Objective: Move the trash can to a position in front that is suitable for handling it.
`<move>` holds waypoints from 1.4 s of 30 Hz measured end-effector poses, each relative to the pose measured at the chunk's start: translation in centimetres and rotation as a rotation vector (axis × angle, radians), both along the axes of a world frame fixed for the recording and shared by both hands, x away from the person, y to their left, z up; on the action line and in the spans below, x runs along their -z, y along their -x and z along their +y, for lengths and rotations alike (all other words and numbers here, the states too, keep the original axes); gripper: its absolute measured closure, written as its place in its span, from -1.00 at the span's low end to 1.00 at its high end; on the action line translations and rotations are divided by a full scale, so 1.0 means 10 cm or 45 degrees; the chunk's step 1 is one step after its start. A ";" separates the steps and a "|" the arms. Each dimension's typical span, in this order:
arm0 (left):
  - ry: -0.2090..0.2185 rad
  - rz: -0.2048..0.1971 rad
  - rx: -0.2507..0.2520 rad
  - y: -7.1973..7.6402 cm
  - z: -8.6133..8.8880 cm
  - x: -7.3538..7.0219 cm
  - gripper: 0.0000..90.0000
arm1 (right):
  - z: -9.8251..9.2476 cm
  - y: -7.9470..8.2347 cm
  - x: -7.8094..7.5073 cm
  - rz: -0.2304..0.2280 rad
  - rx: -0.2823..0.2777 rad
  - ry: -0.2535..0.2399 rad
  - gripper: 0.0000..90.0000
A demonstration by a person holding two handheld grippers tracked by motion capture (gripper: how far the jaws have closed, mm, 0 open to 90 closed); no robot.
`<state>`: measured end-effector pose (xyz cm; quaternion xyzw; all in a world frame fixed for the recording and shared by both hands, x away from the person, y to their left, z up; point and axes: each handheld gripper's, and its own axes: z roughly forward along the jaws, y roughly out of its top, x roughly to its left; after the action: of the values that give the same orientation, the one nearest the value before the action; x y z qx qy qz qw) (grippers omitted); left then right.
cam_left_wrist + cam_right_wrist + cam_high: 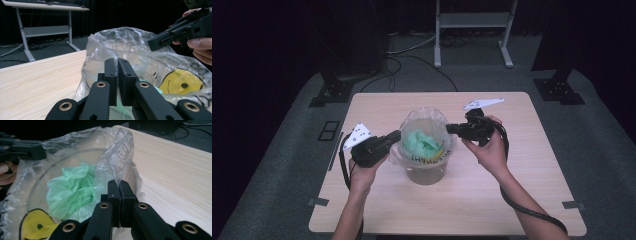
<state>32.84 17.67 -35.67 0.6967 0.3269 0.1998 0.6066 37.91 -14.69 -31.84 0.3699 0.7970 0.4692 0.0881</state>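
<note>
Two grippers, one clear plastic bag (424, 120), one bucket (426, 172), one crumpled green bag (421, 141), all on one wooden table (492, 195). Bucket at table centre, clear bag lining it, green bag inside.
Left gripper (398, 135) at bucket's left rim, jaws pinched together on clear bag's edge.
Right gripper (450, 128) at bucket's right rim, jaws likewise clamped on bag's edge.
Yellow smiley face (181, 82) printed on bag; dark lettering on bucket's near side, unreadable.
Second table (472, 20) beyond bucket, top cut off.
</note>
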 end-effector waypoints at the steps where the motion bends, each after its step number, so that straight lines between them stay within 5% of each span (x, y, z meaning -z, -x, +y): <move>1: 0.003 -0.002 0.007 0.00 0.00 0.00 0.92 | 0.02 0.01 -0.02 -0.005 -0.010 0.000 1.00; 17: -0.011 -0.039 0.087 0.07 -0.24 0.00 0.92 | 0.32 0.08 -0.12 0.061 -0.160 -0.073 1.00; 33: -0.049 -0.040 0.137 0.09 -0.40 0.05 0.91 | 0.39 -0.05 -0.05 0.182 -0.166 -0.216 0.98; 42: -0.062 -0.040 0.155 0.10 -0.46 0.06 0.90 | 0.39 -0.12 -0.01 0.303 -0.159 -0.361 0.62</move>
<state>31.86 13.08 -36.30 0.7267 0.2694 0.1813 0.6054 39.13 -10.74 -31.76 0.3811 0.7493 0.5343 -0.0889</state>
